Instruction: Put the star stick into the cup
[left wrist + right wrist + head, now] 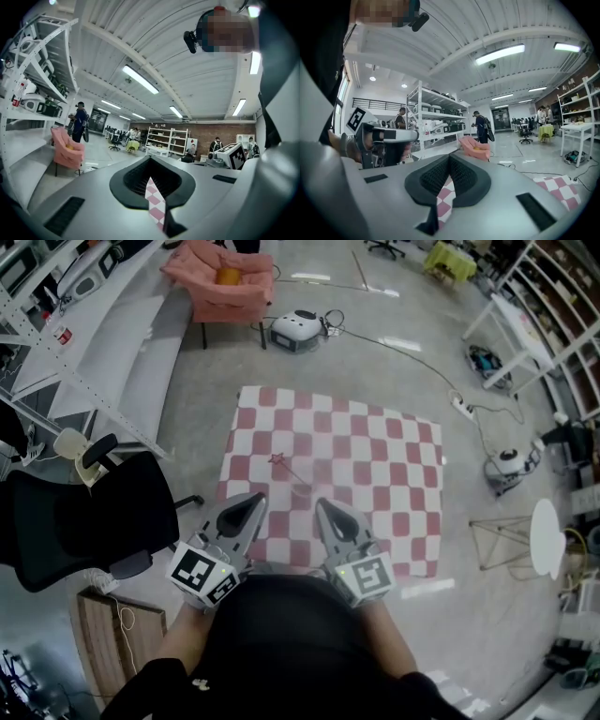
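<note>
A red-and-white checkered mat [375, 465] lies on the concrete floor. On its left part rests the star stick [284, 465], a thin rod with a reddish star at its far-left end. A clear cup [302, 489], faint to see, stands just nearer to me, by the stick's near end. My left gripper [253, 502] hovers over the mat's near edge, jaws shut and empty. My right gripper [324, 507] is beside it, also shut and empty. In the left gripper view the left gripper [150, 161] shows closed tips; the right gripper [450, 158] looks the same in its own view.
A black office chair [89, 517] and a wooden box [108, 634] sit at my left. Far back are a pink armchair [223, 282] and a white device [295, 331]. A power strip with cable [461, 407] and a white round stool [547, 538] lie right of the mat.
</note>
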`<action>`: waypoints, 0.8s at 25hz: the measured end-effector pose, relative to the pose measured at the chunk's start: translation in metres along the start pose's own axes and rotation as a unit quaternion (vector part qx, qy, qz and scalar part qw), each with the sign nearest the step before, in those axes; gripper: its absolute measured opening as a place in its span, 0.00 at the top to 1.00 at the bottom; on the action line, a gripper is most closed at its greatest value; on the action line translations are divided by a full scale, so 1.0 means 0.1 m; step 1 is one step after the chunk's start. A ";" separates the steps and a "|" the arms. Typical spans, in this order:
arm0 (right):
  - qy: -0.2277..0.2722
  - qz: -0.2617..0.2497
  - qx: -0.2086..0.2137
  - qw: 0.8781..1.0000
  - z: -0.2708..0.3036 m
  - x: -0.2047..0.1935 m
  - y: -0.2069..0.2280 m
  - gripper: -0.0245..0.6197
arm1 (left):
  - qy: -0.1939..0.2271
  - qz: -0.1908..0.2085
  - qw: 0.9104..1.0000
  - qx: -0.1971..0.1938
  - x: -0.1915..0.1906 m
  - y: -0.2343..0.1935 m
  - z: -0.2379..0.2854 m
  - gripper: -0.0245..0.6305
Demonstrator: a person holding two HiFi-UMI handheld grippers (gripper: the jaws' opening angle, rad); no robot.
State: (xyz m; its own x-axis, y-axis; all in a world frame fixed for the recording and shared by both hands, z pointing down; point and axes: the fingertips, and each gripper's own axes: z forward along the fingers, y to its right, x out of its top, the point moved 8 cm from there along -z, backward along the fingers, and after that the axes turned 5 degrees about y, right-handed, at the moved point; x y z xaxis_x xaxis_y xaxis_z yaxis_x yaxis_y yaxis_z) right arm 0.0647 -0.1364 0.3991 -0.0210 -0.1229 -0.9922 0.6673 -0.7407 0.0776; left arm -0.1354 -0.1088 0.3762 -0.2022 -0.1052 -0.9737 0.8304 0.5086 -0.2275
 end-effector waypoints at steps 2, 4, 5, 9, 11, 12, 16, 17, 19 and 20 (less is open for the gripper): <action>0.002 -0.001 0.002 1.000 0.01 0.01 -0.02 0.94 | -0.003 -0.003 1.000 0.008 -0.01 -0.01 -0.03 0.90; 0.001 -0.003 0.002 1.000 0.00 0.02 -0.03 0.94 | -0.013 0.008 1.000 0.012 -0.02 -0.01 -0.04 0.90; -0.001 -0.002 0.002 1.000 -0.01 0.02 -0.03 0.94 | -0.017 0.012 1.000 0.011 -0.03 0.00 -0.05 0.90; -0.002 0.002 -0.004 1.000 -0.05 0.01 -0.02 0.94 | -0.018 -0.007 1.000 0.020 -0.09 -0.02 -0.05 0.90; -0.002 0.001 -0.008 1.000 -0.07 0.01 0.00 0.94 | -0.020 -0.015 0.999 0.026 -0.11 -0.04 -0.06 0.90; -0.003 0.002 -0.010 1.000 -0.08 0.01 0.00 0.94 | -0.020 -0.017 0.999 0.028 -0.11 -0.05 -0.06 0.90; -0.006 0.004 -0.015 1.000 -0.08 -0.01 0.02 0.94 | -0.022 -0.016 0.999 0.027 -0.13 -0.09 -0.04 0.90; -0.006 0.004 -0.016 1.000 -0.08 -0.02 0.02 0.94 | -0.024 -0.015 0.999 0.026 -0.13 -0.10 -0.04 0.90; -0.007 0.002 -0.017 1.000 -0.07 -0.02 0.02 0.94 | -0.031 -0.008 0.999 0.025 -0.15 -0.11 -0.04 0.90; -0.006 0.001 -0.017 1.000 -0.07 -0.03 0.02 0.94 | -0.034 -0.004 0.999 0.023 -0.15 -0.12 -0.04 0.90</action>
